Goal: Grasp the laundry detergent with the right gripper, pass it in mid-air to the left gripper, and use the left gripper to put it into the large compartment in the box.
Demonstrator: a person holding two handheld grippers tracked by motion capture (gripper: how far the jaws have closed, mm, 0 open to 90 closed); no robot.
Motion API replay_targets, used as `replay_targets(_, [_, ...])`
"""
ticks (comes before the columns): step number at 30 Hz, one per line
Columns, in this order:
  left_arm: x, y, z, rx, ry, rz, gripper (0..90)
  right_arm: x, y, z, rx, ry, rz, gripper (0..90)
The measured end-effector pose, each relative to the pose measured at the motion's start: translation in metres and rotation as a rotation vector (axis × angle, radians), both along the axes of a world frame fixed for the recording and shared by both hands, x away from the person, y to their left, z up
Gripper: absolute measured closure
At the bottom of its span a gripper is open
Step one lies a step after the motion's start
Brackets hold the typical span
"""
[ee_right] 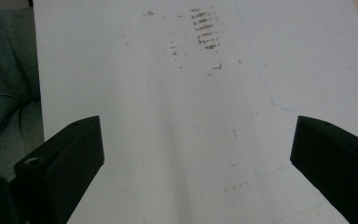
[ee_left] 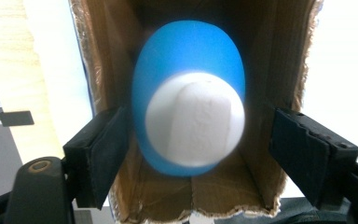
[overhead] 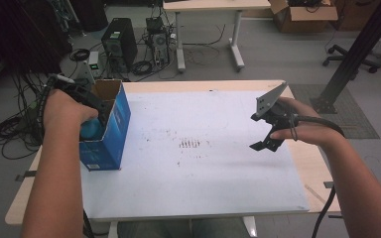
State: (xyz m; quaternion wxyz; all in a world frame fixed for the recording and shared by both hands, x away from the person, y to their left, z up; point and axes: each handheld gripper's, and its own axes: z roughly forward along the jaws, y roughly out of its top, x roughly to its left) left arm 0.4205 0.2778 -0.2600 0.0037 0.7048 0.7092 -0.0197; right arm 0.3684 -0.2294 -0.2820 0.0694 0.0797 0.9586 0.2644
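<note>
An open-topped blue cardboard box (overhead: 115, 130) stands at the left of the table on the white sheet (overhead: 193, 173). Inside it lies a blue egg-shaped object (overhead: 90, 130) with a white round end. In the left gripper view that object (ee_left: 186, 56) sits between the brown inner walls of the box (ee_left: 279, 56). My left gripper (overhead: 95, 115) reaches down into the box mouth. Its jaws (ee_left: 196, 135) stand on either side of the object with gaps showing, so it is open. My right gripper (overhead: 265, 144) hovers open over the right part of the sheet, nothing between its jaws (ee_right: 196, 149).
Dark smudge marks (overhead: 189, 144) sit mid-sheet, ahead of the right gripper's jaws (ee_right: 205, 32). The wooden table edge (overhead: 307, 163) shows at right. Beyond the table are computer towers (overhead: 119, 42), cables, another desk (overhead: 208, 29) and a black post (overhead: 357, 54).
</note>
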Motion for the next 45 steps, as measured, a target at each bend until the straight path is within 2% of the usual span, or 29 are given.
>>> replay_targets(7, [-0.003, -0.004, 0.012, 0.005, -0.013, -0.016, 13.7, -0.001, -0.001, 0.001, 0.000, -0.002, 0.000, 2.9])
replay_targets(14, [-0.006, -0.006, 0.028, 0.036, -0.044, -0.035, 6.8, -0.003, -0.003, 0.004, 0.007, -0.012, -0.002, 2.9])
replay_targets(18, [-0.009, -0.007, 0.039, 0.044, -0.064, -0.035, 3.7, -0.003, -0.005, 0.006, 0.010, -0.015, -0.004, 2.9])
replay_targets(26, [-0.016, -0.015, 0.069, 0.050, -0.102, -0.096, 0.2, -0.006, -0.008, 0.012, 0.013, -0.024, -0.008, 2.9])
replay_targets(31, [-0.019, -0.026, 0.093, 0.047, -0.131, -0.196, 0.2, -0.007, -0.007, 0.015, -0.006, -0.029, -0.012, 3.0])
replay_targets(34, [-0.020, -0.036, 0.105, 0.051, -0.142, -0.288, 0.2, -0.009, -0.007, 0.020, -0.002, -0.035, -0.012, 3.0])
replay_targets(38, [-0.021, -0.050, 0.119, 0.019, -0.163, -0.391, 0.2, -0.011, -0.009, 0.026, -0.012, -0.045, -0.018, 3.0])
replay_targets(40, [-0.022, -0.059, 0.123, 0.009, -0.176, -0.438, 0.2, -0.012, -0.009, 0.029, -0.013, -0.046, -0.018, 3.0])
replay_targets(45, [-0.025, -0.085, 0.127, -0.009, -0.186, -0.602, 0.2, -0.015, -0.008, 0.035, -0.028, -0.049, -0.014, 3.0])
